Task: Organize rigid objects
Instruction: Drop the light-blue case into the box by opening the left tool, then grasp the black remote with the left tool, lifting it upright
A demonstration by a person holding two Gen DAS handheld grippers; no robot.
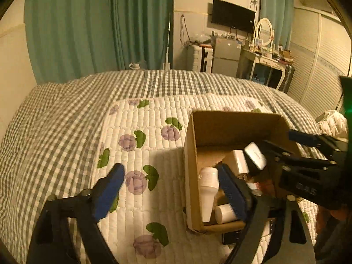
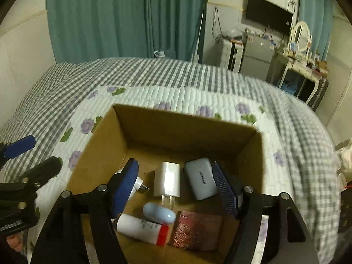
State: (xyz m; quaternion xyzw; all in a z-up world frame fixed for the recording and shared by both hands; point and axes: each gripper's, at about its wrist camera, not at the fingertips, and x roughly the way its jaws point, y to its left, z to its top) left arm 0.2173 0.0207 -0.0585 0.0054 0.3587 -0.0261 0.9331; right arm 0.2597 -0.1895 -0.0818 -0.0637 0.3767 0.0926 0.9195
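Charger (image 2: pixel 167 179) between spread fingers (image 2: pixel 126 186), inside box (image 2: pixel 182 123).

Left wrist cam sits low over the quilt (image 1: pixel 154 198), just left of the cardboard box (image 1: pixel 191 154), facing across the bed (image 1: pixel 66 114) twd the curtain (image 1: pixel 99 26) and TV (image 1: pixel 233 15). Right wrist cam hangs close above the box (image 2: pixel 99 151), tilted down into it, same heading. Both views share box, quilt, bed, curtain & TV; each also catches the other's gripper at its edge.
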